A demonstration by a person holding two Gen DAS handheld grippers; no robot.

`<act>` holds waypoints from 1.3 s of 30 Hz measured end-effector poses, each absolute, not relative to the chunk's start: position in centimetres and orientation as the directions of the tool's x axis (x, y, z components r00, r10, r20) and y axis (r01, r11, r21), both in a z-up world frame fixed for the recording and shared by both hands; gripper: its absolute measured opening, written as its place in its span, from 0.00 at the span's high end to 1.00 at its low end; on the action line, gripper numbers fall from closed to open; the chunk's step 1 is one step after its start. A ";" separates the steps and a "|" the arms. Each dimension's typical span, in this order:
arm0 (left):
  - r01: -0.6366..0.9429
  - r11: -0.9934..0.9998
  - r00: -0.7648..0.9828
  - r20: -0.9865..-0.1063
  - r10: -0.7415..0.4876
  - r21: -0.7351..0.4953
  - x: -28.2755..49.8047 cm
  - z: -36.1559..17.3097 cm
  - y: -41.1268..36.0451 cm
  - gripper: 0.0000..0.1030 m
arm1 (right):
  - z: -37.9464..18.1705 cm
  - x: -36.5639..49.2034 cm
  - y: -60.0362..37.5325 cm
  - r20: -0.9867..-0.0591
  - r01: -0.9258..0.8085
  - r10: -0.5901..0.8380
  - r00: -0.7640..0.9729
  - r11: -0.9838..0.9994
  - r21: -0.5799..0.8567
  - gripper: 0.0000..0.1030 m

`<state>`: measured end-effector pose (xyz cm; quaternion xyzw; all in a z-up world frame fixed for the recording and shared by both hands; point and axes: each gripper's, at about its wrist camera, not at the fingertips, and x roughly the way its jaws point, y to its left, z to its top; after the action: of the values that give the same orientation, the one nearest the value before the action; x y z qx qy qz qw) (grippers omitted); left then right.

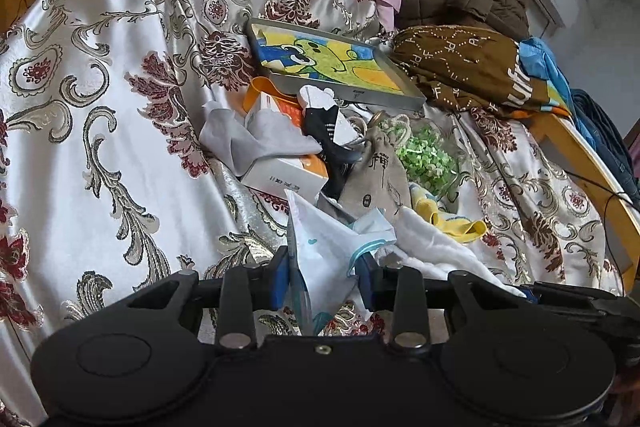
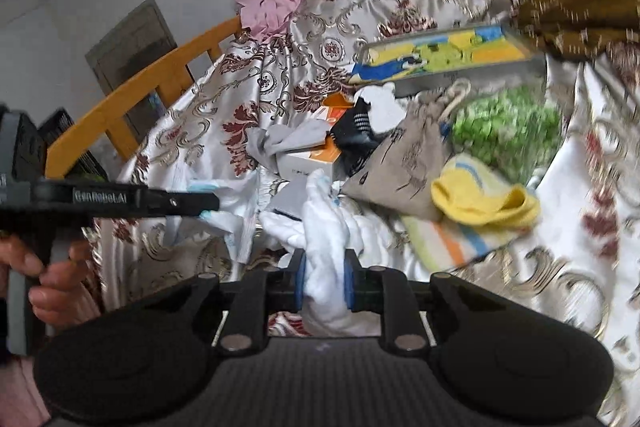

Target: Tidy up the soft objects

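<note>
Right wrist: white glove (image 2: pixel 325 259) between jaws.

White glove (image 2: pixel 326 247) bunched upright – pale printed cloth (image 1: pixel 320 251) crumpled beside it, lifted.

home bedroom, brocade bedspread (image 1: pixel 100 115), wooden bed frame (image 2: pixel 132 99), strewn clothes

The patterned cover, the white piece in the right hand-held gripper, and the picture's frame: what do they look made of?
Patterned cover: probably satin brocade; it shines and drapes in smooth folds. White piece: matte, soft knit cloth, likely cotton, bunching between the pads of the right hand-held gripper. Picture's frame: grey with a dull sheen and crisp edges, seemingly metal, possibly plastic.
</note>
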<state>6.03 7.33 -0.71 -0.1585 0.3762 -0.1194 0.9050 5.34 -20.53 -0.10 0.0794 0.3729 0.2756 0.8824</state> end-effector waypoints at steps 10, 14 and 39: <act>0.097 0.919 0.689 -0.640 -0.339 -0.382 6.2 -0.9 7.5 0.65 | -0.2 5.9 -19.8 -0.612 -0.418 0.566 0.553 0.823 0.384 0.82; 0.101 0.914 0.698 -0.627 -0.346 -0.392 6.3 -0.7 7.7 0.65 | 0.3 5.9 -19.6 -0.597 -0.427 0.583 0.551 0.812 0.398 0.83; 0.146 0.924 0.801 -0.506 -0.320 -0.353 22.7 5.7 8.1 0.65 | 12.0 20.0 -19.8 -0.518 -0.468 0.533 0.669 0.844 0.263 0.85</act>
<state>22.70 8.14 5.73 -0.1499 0.2900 -0.1245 0.9370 20.01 -19.82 12.00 0.0538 0.3003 0.2743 0.9120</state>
